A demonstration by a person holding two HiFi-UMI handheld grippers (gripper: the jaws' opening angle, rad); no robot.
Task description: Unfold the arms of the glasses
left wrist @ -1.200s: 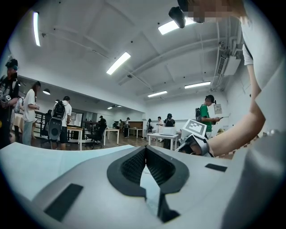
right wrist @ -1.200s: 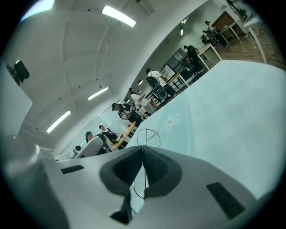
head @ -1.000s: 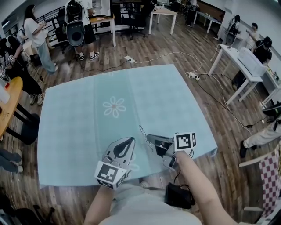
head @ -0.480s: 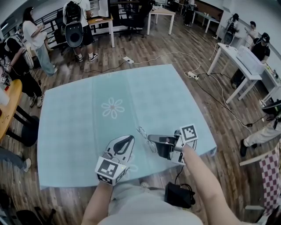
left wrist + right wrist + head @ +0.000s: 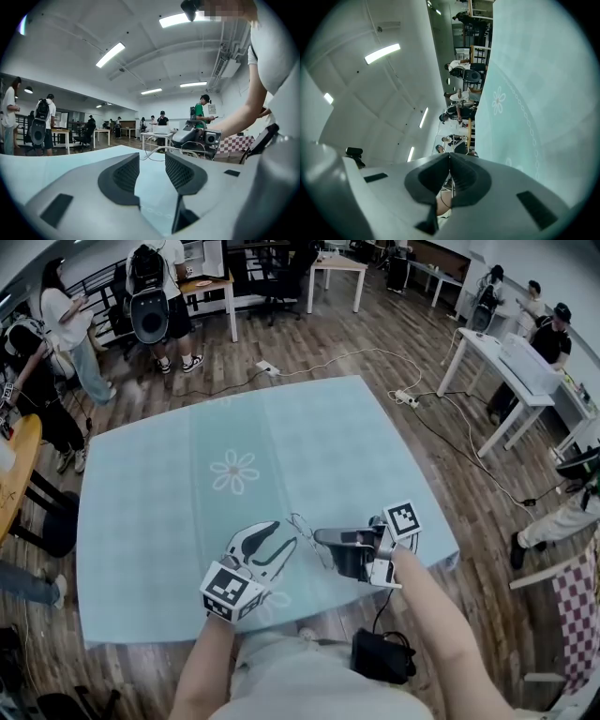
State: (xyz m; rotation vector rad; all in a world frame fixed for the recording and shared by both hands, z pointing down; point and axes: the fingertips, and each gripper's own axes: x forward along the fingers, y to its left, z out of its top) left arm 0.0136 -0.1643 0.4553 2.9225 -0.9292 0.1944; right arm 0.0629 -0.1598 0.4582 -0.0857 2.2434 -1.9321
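The right tool (image 5: 321, 536) is clamped on the glasses (image 5: 304, 525), over the table (image 5: 159, 512) near its front edge. The left tool (image 5: 284, 534) has just been opening, with nothing between its jaws and the glasses just past its tips. Open cloth stretches beyond both.

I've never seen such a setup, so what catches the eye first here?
The pale blue tablecloth with its daisy fills the middle. At its near edge, the right tongs pinch thin wire glasses, while the left tongs have just been opening, nothing between them.
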